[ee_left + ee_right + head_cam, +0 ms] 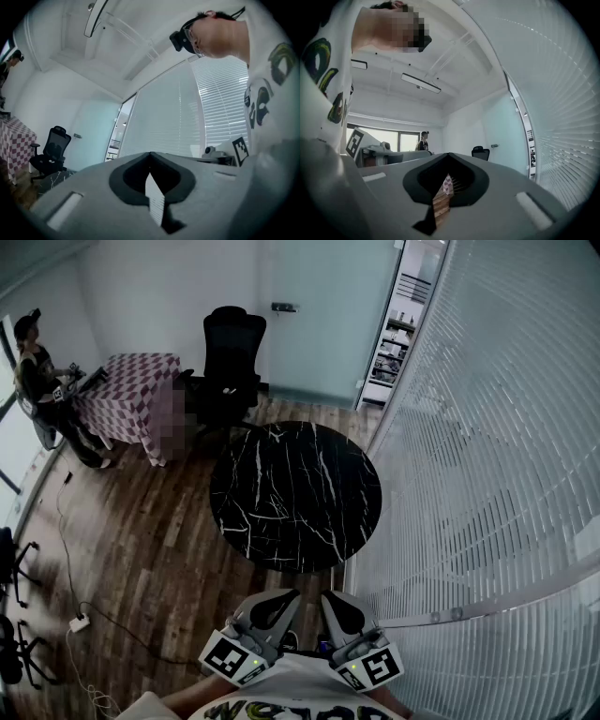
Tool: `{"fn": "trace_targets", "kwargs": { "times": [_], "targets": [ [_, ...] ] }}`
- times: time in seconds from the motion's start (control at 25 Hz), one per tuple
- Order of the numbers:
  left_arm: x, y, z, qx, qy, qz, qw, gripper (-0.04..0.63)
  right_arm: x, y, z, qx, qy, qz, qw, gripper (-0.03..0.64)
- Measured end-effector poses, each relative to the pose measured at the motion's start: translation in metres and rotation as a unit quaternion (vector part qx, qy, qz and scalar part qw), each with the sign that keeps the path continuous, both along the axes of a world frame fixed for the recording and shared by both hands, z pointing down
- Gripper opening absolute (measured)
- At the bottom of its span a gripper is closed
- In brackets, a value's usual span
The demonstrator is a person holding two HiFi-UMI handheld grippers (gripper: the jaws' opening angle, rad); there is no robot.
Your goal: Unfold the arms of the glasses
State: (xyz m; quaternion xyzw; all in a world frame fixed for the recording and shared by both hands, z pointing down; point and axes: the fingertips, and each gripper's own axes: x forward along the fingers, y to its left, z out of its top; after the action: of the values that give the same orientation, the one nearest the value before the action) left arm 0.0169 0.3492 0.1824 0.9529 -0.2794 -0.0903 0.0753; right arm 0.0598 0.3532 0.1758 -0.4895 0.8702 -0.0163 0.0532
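Left gripper: held low against the person's body, short of the near edge of the desk. In its own view the jaws are pressed together tip to tip, with nothing between them.
Right gripper: just beside the left one and level with it. In its own view the jaws also meet at the tips and pinch nothing.
Glasses: no view shows them near either pair of jaws, so where they lie cannot be told.
Desk: round, black marble with white veins, out ahead of both grippers.
Writing: each marker cube carries a black-and-white square pattern, no words. The shirt has large dark and green lettering, too cropped to read.
Surroundings: black office chair beyond the desk's far edge, checked tablecloth to its left, white blinds along the right.
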Motion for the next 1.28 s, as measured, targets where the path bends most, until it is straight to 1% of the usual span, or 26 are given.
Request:
{"fn": "trace_targets", "kwargs": {
  "times": [0.24,0.44,0.88,1.28],
  "targets": [
    [0.001,-0.001,0.003,-0.003,0.0,-0.002,1.0,0.005,0.002,-0.001,0.004,-0.003,0.001,-0.002,1.0,0.002],
    [0.004,-0.001,0.004,-0.003,-0.002,-0.004,1.0,0.005,0.008,-0.004,0.004,-0.009,-0.021,-0.002,1.0,0.002],
    [0.015,0.002,0.003,-0.008,-0.005,-0.003,0.9999,0.005,0.017,-0.001,0.001,-0.007,-0.017,-0.002,1.0,0.002],
    [0.035,0.004,0.013,-0.023,-0.002,-0.01,0.9997,0.005,0.036,0.0,0.012,-0.018,-0.016,-0.004,1.0,0.002]
  ]
}}
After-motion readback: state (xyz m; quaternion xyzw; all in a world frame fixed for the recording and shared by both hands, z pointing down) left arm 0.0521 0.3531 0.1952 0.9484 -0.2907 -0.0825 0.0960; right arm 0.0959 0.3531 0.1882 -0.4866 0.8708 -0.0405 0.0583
